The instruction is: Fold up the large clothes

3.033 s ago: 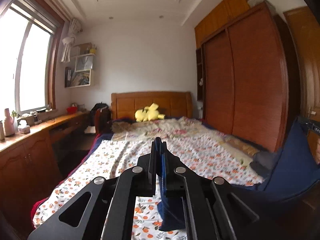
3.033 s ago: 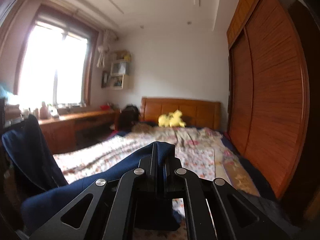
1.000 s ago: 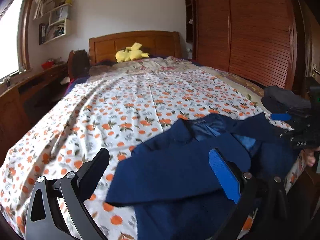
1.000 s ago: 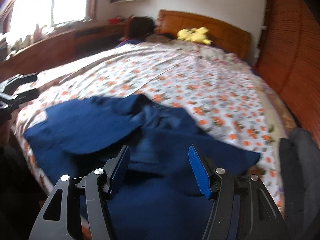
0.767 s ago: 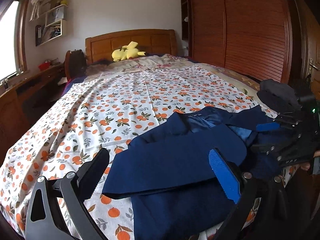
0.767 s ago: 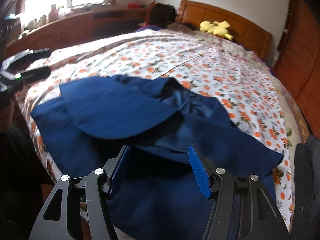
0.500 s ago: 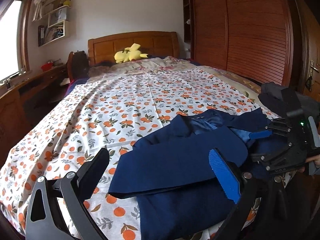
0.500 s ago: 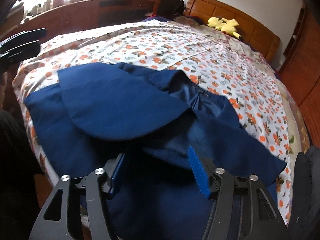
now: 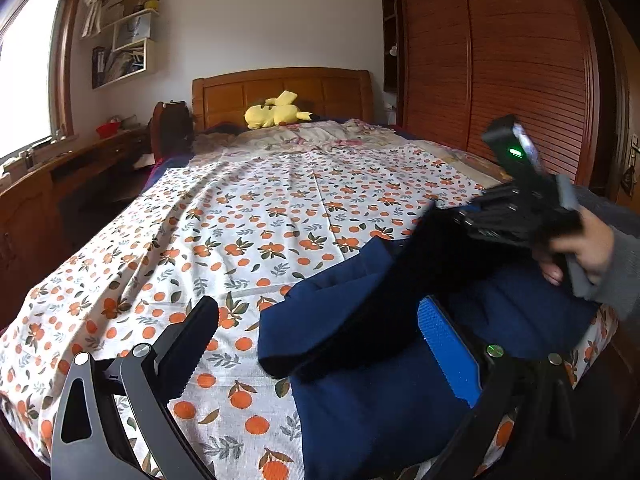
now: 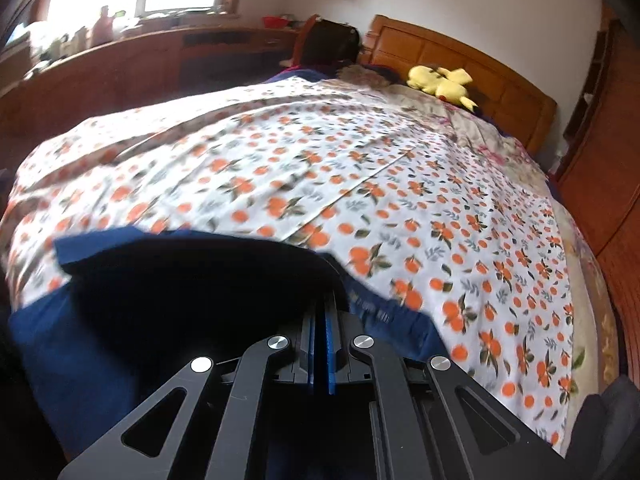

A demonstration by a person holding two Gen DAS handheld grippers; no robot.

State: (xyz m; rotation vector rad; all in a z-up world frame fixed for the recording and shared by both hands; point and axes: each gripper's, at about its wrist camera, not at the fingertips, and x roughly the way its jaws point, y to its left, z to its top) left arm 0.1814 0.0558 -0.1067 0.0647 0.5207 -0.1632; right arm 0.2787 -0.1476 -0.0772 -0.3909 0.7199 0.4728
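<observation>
A navy blue jacket (image 9: 384, 396) lies at the foot of the bed (image 9: 248, 216), on an orange-print sheet. My left gripper (image 9: 320, 344) is open and empty, low over the jacket's left edge. My right gripper (image 10: 320, 312) is shut on the jacket (image 10: 168, 280) and lifts a dark flap of it. In the left wrist view the right gripper (image 9: 472, 220) is at the right, held in a hand, with the lifted flap (image 9: 368, 320) stretching down-left from it.
A yellow plush toy (image 9: 274, 114) lies by the wooden headboard (image 9: 280, 88). Wooden wardrobe doors (image 9: 500, 72) stand along the right of the bed. A wooden desk (image 9: 52, 184) under the window runs along the left. A dark garment (image 10: 612, 420) sits at the right foot corner.
My right gripper has closed on the jacket and raised a flap of it. The left gripper has stayed open and low near the jacket's left edge.
</observation>
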